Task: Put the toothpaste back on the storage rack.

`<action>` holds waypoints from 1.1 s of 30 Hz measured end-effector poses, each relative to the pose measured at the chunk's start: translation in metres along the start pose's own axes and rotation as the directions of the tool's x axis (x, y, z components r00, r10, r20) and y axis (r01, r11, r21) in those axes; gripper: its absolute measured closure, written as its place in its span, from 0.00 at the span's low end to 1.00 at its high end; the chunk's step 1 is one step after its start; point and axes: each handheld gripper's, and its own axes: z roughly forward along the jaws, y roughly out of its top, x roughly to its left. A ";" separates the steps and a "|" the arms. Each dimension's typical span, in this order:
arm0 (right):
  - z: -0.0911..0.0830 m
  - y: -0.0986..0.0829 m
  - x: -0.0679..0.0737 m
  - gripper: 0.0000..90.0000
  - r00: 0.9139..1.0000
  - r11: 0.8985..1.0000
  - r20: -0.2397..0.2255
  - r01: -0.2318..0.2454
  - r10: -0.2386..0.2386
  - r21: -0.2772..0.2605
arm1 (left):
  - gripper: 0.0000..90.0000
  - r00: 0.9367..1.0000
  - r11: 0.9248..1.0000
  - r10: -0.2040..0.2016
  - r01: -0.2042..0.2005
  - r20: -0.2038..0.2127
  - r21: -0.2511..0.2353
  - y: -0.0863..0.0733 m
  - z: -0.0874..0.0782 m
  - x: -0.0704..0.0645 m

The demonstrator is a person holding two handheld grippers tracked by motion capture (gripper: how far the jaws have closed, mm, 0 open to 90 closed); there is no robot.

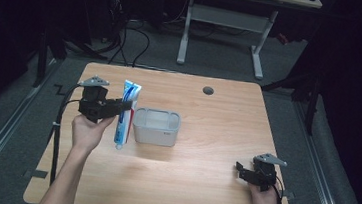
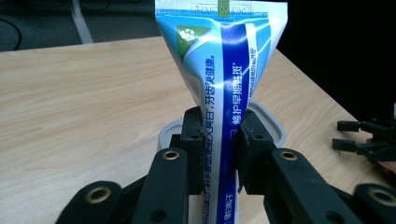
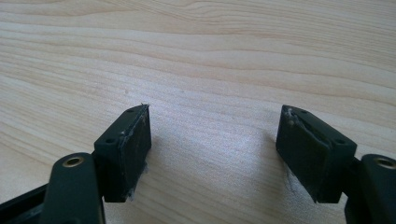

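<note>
A blue and white toothpaste tube [image 1: 127,113] hangs upright above the table, crimped end up and cap down, just left of a grey plastic box [image 1: 156,126]. My left gripper [image 1: 127,106] is shut on the tube's middle. In the left gripper view the tube [image 2: 224,74] rises between the two jaws, with my left gripper [image 2: 221,144] clamped on it and the box's rim [image 2: 273,123] behind. My right gripper [image 1: 241,169] rests low at the table's front right, open and holding nothing. The right gripper view has my right gripper [image 3: 212,140] wide apart over bare wood.
The wooden table [image 1: 201,184] has a round cable hole [image 1: 208,90] near its far edge. A white-legged desk [image 1: 222,20] and cables on the floor lie beyond. In the left gripper view the other gripper [image 2: 369,137] sits at the far right.
</note>
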 end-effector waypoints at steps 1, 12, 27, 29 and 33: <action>0.000 0.000 0.000 0.30 1.000 1.000 0.000 0.000 0.000 0.000 | 0.84 1.000 1.000 0.002 -0.002 0.003 -0.002 0.001 0.000 -0.001; 0.000 0.000 0.000 0.30 1.000 1.000 0.000 0.000 0.000 0.000 | 0.84 0.999 1.000 0.029 -0.029 0.026 -0.009 0.016 0.010 -0.013; 0.000 0.000 0.000 0.29 1.000 1.000 0.000 0.000 0.000 0.000 | 0.84 0.997 0.997 0.068 -0.066 0.039 -0.033 0.039 0.028 -0.029; 0.000 0.000 0.000 0.29 1.000 1.000 0.000 0.000 0.000 0.000 | 0.84 0.997 0.997 0.067 -0.065 0.044 -0.031 0.041 0.031 -0.030; 0.000 0.000 0.000 0.29 1.000 1.000 0.000 0.000 0.000 0.000 | 0.84 0.996 0.996 0.080 -0.079 0.039 -0.031 0.046 0.037 -0.034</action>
